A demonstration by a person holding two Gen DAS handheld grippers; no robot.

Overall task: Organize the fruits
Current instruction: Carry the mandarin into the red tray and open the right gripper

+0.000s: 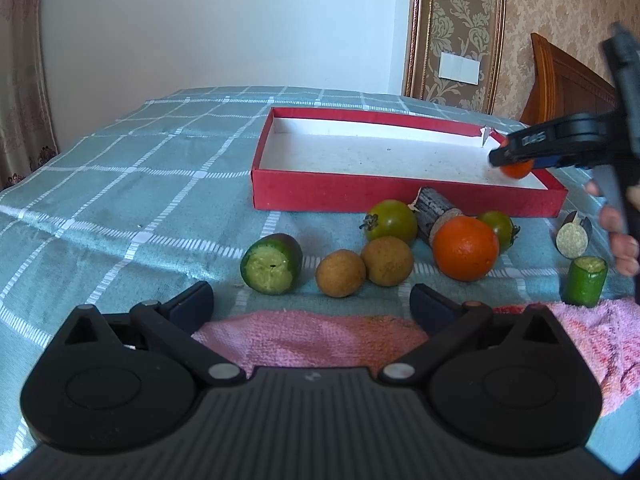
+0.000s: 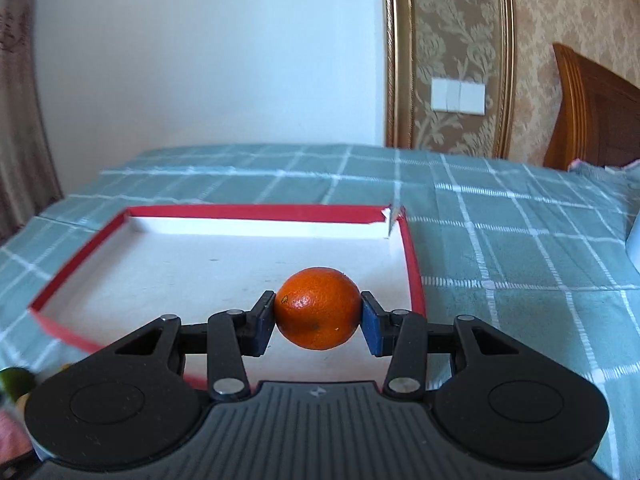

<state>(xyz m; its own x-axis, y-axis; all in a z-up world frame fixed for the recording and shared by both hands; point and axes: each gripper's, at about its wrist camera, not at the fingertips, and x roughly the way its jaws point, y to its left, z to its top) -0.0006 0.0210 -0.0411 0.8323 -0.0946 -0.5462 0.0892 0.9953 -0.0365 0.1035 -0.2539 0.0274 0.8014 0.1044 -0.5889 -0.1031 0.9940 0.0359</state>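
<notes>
Two black two-finger grippers work over a bed covered in a teal checked blanket (image 1: 120, 184). The right gripper (image 2: 317, 318) has its blue pads pressed against either side of a small round orange (image 2: 318, 314), holding it above the white floor of a shallow red cardboard tray (image 2: 414, 264), near the tray's right wall and its torn far corner; in the left wrist view the same gripper (image 1: 510, 162) reaches in from the right, with a person's fingers (image 1: 624, 240) below it. The left gripper (image 1: 312, 296) stands wide apart with nothing between its jaws, above a pink towel (image 1: 312, 340). On the blanket in front of the tray lie a larger orange (image 1: 466, 248), two green tomatoes (image 1: 392, 220), two brown round fruits (image 1: 387, 261), a cut green cucumber piece (image 1: 272, 264), a second upright piece (image 1: 585, 282) and a dark bark-covered log piece (image 1: 434, 210).
</notes>
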